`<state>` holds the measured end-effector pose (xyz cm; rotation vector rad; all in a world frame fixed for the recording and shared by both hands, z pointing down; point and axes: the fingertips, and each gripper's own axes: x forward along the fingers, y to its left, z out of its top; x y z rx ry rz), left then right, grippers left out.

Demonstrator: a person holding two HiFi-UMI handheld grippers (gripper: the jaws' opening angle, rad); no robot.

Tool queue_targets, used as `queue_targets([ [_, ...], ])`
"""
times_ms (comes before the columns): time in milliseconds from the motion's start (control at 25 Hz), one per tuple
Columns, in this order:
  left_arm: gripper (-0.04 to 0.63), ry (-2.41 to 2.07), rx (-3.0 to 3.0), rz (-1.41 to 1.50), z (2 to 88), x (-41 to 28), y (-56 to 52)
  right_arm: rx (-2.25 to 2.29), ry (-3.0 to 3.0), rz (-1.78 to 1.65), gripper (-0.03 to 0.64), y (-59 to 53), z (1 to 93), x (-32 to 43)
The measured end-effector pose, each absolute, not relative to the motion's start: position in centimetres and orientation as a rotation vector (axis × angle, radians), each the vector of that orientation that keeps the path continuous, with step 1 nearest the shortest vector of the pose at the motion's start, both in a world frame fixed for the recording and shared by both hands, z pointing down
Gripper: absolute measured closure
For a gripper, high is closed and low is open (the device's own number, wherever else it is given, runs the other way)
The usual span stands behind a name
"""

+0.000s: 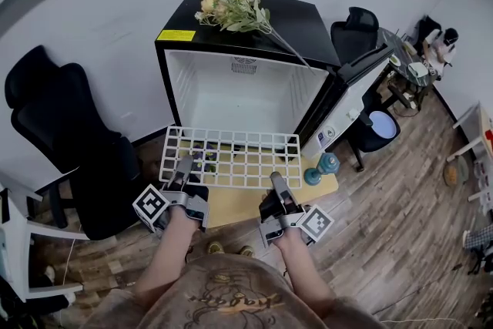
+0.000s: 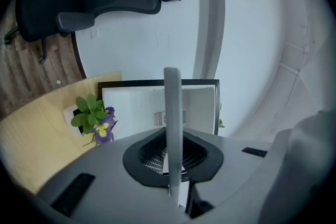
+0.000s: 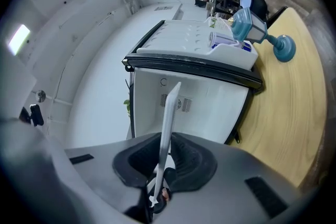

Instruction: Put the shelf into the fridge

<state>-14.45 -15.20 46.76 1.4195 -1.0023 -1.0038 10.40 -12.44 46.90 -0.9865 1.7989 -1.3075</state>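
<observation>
While left gripper (image 1: 183, 165) and right gripper (image 1: 275, 180) each clamped near edge of shelf (image 1: 231, 158), it hung level before open fridge (image 1: 240, 92). Carry step in hand; next likely needed level push far, inside.

A pale wooden bench (image 1: 231, 206) stood on the plank floor (image 1: 385, 243). On it, at the far left, sat a small potted plant (image 2: 94, 120) with purple flowers. At its far right edge stood two teal vase-like pieces (image 1: 321, 169), close together.
</observation>
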Motion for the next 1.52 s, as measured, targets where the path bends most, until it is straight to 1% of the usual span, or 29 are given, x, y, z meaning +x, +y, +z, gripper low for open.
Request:
queue_targets([
  [720, 0.548, -0.869, 1.453, -0.921, 47.2, -14.3, -19.7, -1.041, 1.698, -1.273, 0.575, -15.2, 47.2, 10.2],
  [1520, 0.548, -0.898, 1.451, -0.921, 47.2, -13.5, -23.4, -1.011, 1.678, -1.327, 0.58, -19.5, 47.5, 11.1],
])
